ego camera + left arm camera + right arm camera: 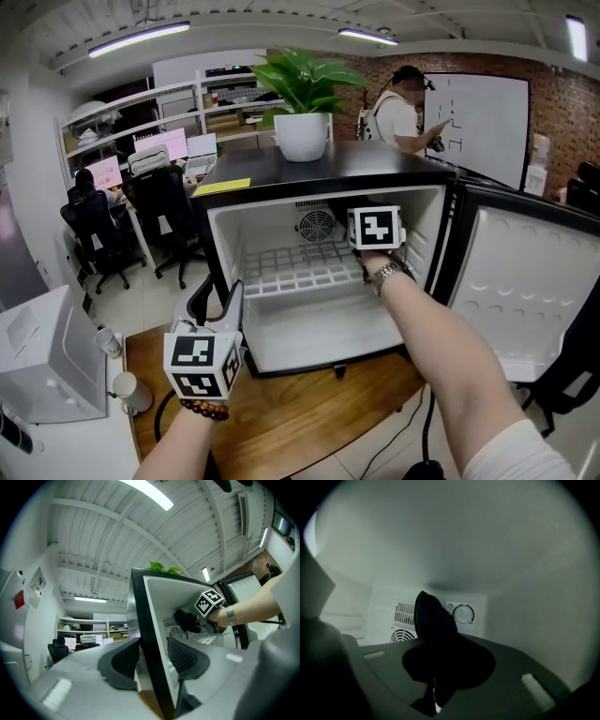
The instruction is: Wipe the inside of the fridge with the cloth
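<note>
Slippage worry: my right gripper [435, 691] fingers pinch dark bunched cloth [433, 620]; snag on round thermostat dial [463, 614] inside small black fridge [328, 171] could yank it free. Left gripper [152, 660] fingers clamp fridge's side wall.

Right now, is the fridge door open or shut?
Open: the door is swung out right, baring the white inside of the fridge.

Quick tally: one fridge [356, 164], one wire shelf [300, 272], one fan grille [316, 225], one potted plant [302, 122], one cloth [433, 616]. Two grippers: left gripper [217, 298], right gripper [436, 691]. Two people [398, 108] [86, 183], two cups [110, 342] [127, 391], and maybe three monitors [161, 143], they're tiny back there.
</note>
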A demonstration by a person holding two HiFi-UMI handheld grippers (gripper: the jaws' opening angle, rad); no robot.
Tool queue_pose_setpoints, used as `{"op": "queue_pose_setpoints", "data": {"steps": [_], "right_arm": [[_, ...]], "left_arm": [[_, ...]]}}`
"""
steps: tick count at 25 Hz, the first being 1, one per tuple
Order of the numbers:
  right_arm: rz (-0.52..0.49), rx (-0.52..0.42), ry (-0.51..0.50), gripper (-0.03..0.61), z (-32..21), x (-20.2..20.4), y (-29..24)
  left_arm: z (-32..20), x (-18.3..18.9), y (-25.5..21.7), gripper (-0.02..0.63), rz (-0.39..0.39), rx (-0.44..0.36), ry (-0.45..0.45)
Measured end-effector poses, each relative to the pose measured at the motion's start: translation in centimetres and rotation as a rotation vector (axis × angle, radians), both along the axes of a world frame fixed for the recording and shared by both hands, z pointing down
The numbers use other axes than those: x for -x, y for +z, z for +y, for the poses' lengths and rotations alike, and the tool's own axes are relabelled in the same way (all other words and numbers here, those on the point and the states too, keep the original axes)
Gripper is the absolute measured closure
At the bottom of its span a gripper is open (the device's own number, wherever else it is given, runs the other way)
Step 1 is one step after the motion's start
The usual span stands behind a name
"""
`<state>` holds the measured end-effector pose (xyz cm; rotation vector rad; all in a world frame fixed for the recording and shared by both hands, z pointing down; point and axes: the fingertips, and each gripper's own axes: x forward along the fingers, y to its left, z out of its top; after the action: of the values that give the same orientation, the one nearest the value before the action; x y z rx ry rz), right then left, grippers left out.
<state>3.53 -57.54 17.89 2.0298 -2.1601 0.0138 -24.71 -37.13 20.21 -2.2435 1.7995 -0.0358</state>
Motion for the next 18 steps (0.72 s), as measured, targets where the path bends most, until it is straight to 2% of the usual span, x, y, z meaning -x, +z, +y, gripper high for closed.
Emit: {"op": "queue_pose_setpoints", "data": {"steps": [3,4,6,7,10,13,15,18], "right_arm": [[-0.133,-0.025,-0.193,0.53,-0.6,3.3,-0.3],[-0.142,-0.03,-0.186,0.529,-0.5,3.0,-0.4],[-0.086,-0.034,-0.012,0.529,-0.2,-1.0,-0.6],[-0.073,-0.039,0.043,0.529,0.0,-2.2,-0.8],[-0.145,-0.061,-0.065,0.53,-0.4,-0.1,-1.3],[-0.133,-0.06,0.009,0.53,0.0,-1.6,-1.4],[-0.171,-0.098,-0.025,0.531,-0.3,-1.0,-2.1],[-0.188,-0.131,0.0,0.531,-0.2,-1.5,-2.6]], "left_arm": [[0.0,0.0,0.0,0.422,0.003,-0.006,-0.006],[0.0,0.0,0.0,0.42,0.003,-0.006,-0.006],[0.0,0.0,0.0,0.42,0.0,-0.004,-0.005],[0.0,0.0,0.0,0.42,-0.001,-0.003,-0.004],[0.0,0.0,0.0,0.42,-0.002,-0.001,-0.006],[0.0,-0.1,0.0,0.42,-0.002,-0.002,-0.006],[0.1,-0.1,0.0,0.419,-0.001,0.001,-0.005],[0.1,-0.1,0.1,0.417,0.001,0.0,-0.005]]}}
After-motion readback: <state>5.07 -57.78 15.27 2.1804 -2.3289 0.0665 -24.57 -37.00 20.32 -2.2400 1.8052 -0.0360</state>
